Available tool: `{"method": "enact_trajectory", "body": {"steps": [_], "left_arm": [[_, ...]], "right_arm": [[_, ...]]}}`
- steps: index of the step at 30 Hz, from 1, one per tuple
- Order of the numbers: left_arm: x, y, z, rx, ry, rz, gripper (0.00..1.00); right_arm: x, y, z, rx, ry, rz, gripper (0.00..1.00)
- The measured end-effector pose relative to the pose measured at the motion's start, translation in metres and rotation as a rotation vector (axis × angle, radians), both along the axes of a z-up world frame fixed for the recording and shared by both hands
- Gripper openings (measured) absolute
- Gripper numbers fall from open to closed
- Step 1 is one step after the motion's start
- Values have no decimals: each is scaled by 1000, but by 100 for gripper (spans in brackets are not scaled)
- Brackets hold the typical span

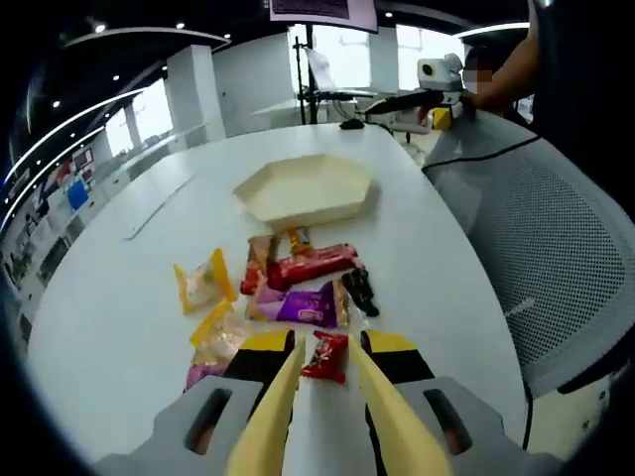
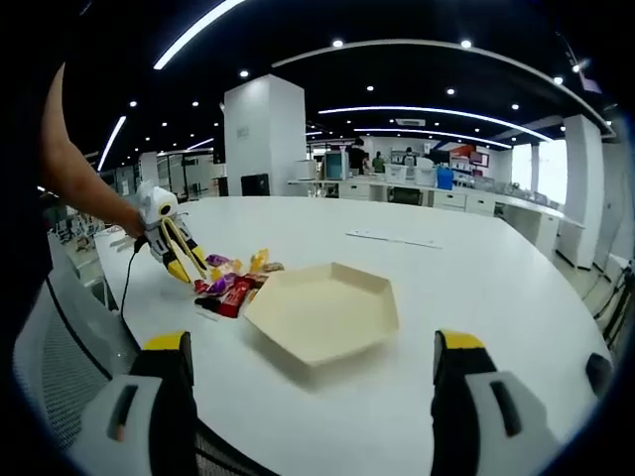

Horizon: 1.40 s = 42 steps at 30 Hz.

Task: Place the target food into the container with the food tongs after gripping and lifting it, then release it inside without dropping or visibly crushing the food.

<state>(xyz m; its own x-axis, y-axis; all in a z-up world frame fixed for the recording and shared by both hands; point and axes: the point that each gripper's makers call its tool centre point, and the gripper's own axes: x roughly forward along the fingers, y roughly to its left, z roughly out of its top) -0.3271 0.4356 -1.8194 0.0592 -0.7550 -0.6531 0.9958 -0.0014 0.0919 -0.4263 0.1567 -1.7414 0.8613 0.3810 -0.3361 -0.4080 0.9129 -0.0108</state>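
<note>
A pile of wrapped snacks lies on the white table, just short of a cream hexagonal tray. My left gripper carries cream food tongs. Their two tips close on a small red snack packet at the near edge of the pile. In the right gripper view the tray sits straight ahead. My right gripper is open above the table edge with nothing in it. Beyond, a hand holds the left gripper with its tongs down at the snacks.
A grey mesh chair stands against the table's edge beside the pile. A long flat strip lies on the table past the tray. The right gripper and a person's arm show far across the table.
</note>
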Motion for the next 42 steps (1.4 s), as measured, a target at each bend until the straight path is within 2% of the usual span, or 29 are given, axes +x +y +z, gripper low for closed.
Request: {"method": "enact_trajectory", "body": {"steps": [8, 13, 18, 21, 25, 33, 42], "left_arm": [[0, -2, -11, 46, 23, -2, 18], [6, 1, -11, 50, 78, 102, 15], [9, 1, -10, 57, 99, 126, 14], [11, 3, -10, 69, 137, 164, 14], [12, 7, -10, 89, 143, 175, 14], [23, 13, 9, 91, 152, 227, 14], [32, 13, 38, 76, 167, 233, 14]], "right_arm": [[0, -3, -2, 7, 9, -10, 100], [0, -2, -2, 10, 10, -3, 100], [0, -1, -5, 2, 19, 4, 100], [0, -9, -11, -49, 36, -12, 98], [0, -7, -11, -30, 42, -4, 99], [-1, -5, -14, -47, 45, 20, 99], [-2, -3, -14, -44, 46, 27, 99]]}}
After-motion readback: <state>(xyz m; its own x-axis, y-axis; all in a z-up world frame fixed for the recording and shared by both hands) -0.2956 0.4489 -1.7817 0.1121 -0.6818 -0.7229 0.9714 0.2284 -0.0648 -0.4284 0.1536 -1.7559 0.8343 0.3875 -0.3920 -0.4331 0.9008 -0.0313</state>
